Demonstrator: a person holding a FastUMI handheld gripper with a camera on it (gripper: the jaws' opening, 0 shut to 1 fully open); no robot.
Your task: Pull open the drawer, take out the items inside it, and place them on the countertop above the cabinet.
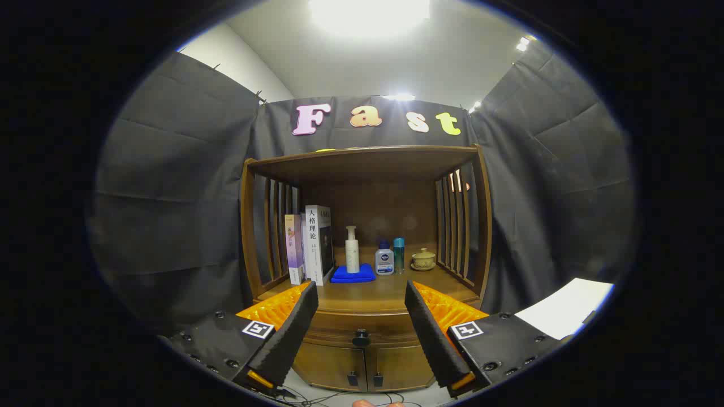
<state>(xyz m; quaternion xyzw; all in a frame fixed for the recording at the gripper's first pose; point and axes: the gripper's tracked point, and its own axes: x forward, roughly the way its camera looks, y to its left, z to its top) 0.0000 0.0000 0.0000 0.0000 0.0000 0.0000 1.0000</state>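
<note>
The gripper is held in front of the cabinet with its fingers spread wide apart and gripping nothing. The drawer sits closed below the countertop, above two lower doors. Its single dark round knob lies between the fingers and just beyond them, centred on the drawer front.

Take hold at the knob: it is small, rigid and likely smooth, so the fingers must close squarely on both sides to avoid slipping. The wooden drawer probably slides stiffly; pull straight toward the near side. Its contents are hidden. The countertop already carries books, a blue cloth, bottles and a lidded cup.
</note>
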